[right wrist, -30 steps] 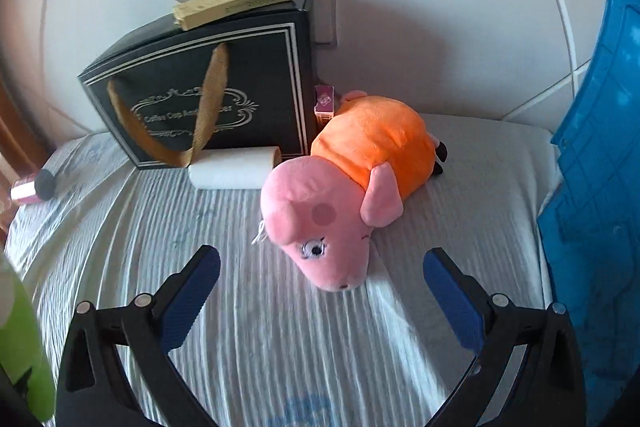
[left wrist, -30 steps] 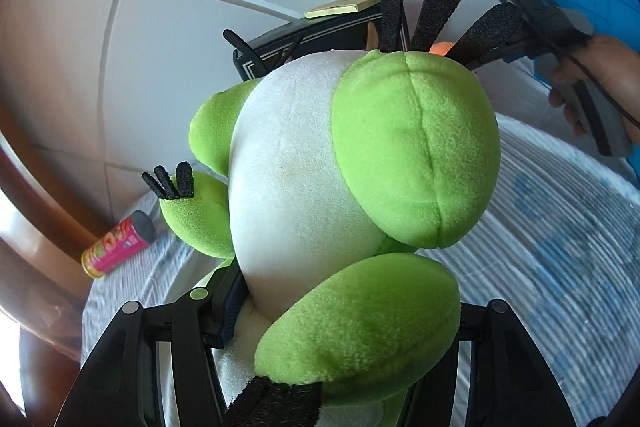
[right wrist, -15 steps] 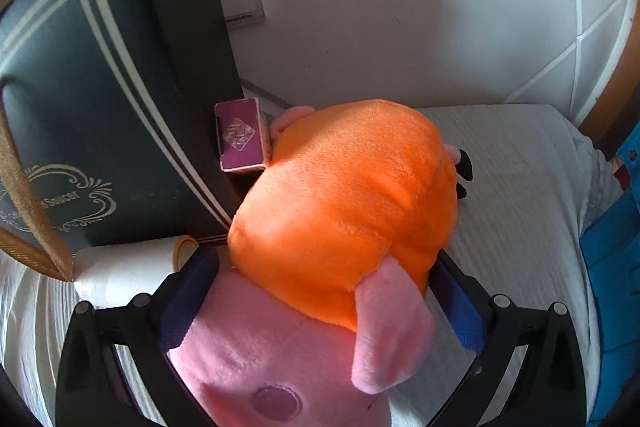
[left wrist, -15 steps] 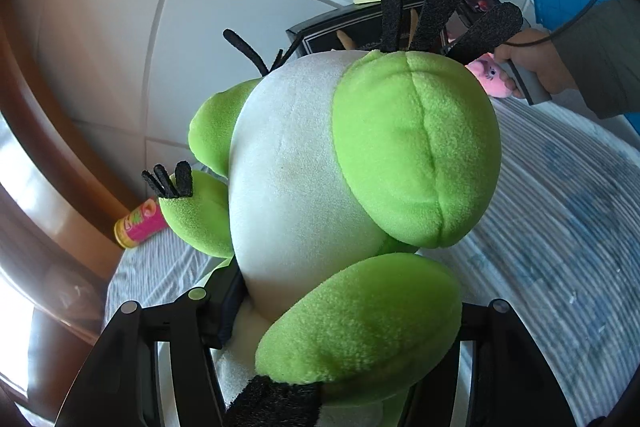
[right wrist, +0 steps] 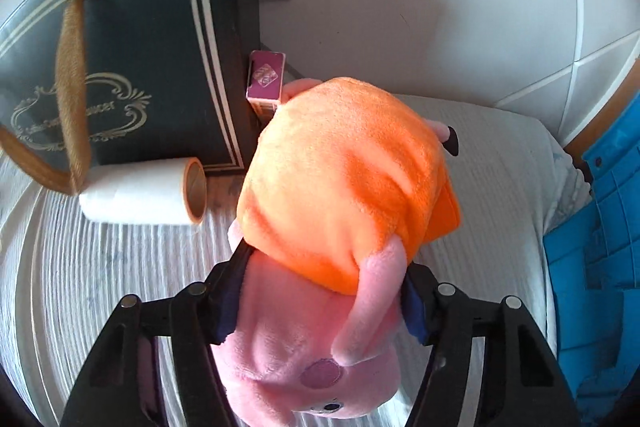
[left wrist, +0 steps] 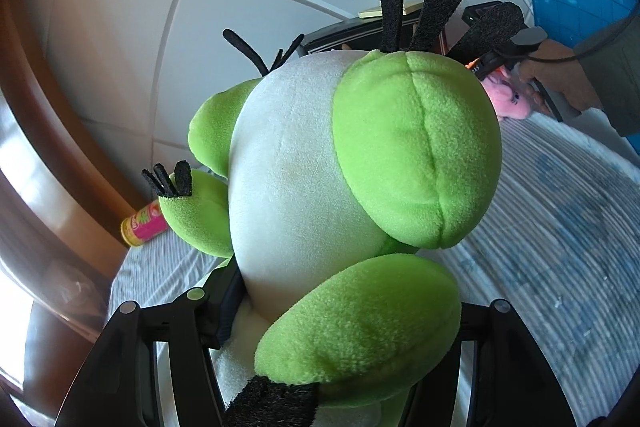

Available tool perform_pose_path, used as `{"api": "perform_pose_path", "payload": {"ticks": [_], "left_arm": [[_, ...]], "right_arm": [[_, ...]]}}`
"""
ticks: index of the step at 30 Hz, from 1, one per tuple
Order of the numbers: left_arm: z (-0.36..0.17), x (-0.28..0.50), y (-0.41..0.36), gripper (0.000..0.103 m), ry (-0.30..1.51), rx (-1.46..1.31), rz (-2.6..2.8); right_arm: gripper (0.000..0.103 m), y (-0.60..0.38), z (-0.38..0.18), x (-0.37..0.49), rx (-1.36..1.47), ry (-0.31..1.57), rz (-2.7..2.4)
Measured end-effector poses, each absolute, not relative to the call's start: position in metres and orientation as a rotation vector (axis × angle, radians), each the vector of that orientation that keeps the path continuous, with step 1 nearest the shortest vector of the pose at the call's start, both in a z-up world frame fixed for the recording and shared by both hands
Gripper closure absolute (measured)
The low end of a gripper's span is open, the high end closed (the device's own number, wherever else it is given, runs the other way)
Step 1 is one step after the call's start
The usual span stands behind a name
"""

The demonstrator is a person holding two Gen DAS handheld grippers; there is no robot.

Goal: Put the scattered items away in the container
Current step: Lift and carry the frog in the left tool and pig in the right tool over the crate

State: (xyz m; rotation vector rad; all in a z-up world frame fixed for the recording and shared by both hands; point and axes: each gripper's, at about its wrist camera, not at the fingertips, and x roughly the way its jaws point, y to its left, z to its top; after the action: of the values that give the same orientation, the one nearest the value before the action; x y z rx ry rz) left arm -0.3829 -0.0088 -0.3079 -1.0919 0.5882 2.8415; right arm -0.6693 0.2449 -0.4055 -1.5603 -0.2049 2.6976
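Observation:
My left gripper (left wrist: 340,311) is shut on a green and white plush toy (left wrist: 352,171) with black felt spikes, held up above the bed and filling the left wrist view. My right gripper (right wrist: 320,291) is shut on a pink pig plush (right wrist: 340,227) in an orange dress, squeezing it at the neck just over the white bedcover (right wrist: 80,287). The pig's head (left wrist: 506,99) and the right gripper also show at the far right of the left wrist view. A blue plastic container (right wrist: 600,247) stands at the right edge; its wall also shows in the left wrist view (left wrist: 576,3).
A dark gift bag (right wrist: 120,67) with a gold ribbon handle stands against the wall. A white paper roll (right wrist: 140,193) lies in front of it and a small purple box (right wrist: 266,79) beside it. A pink and yellow can (left wrist: 142,225) lies at the bed's far left edge.
My right gripper moved in over the pig plush and closed on its neck. My left gripper kept hold of the green plush and swung left.

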Motion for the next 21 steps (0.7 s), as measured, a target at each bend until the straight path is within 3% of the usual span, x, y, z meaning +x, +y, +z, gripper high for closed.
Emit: {"api": "perform_pose_path", "payload": {"ticks": [10, 21], "left_arm": [[-0.269, -0.362, 0.004, 0.043, 0.569, -1.06, 2.843], [-0.21, -0.313, 0.017, 0.043, 0.565, -1.011, 2.854]], "right_arm": [[0.046, 0.24, -0.36, -0.557, -1.582, -0.219, 2.823], [0.046, 0.228, -0.263, -0.439, -1.565, -0.191, 2.977]]}}
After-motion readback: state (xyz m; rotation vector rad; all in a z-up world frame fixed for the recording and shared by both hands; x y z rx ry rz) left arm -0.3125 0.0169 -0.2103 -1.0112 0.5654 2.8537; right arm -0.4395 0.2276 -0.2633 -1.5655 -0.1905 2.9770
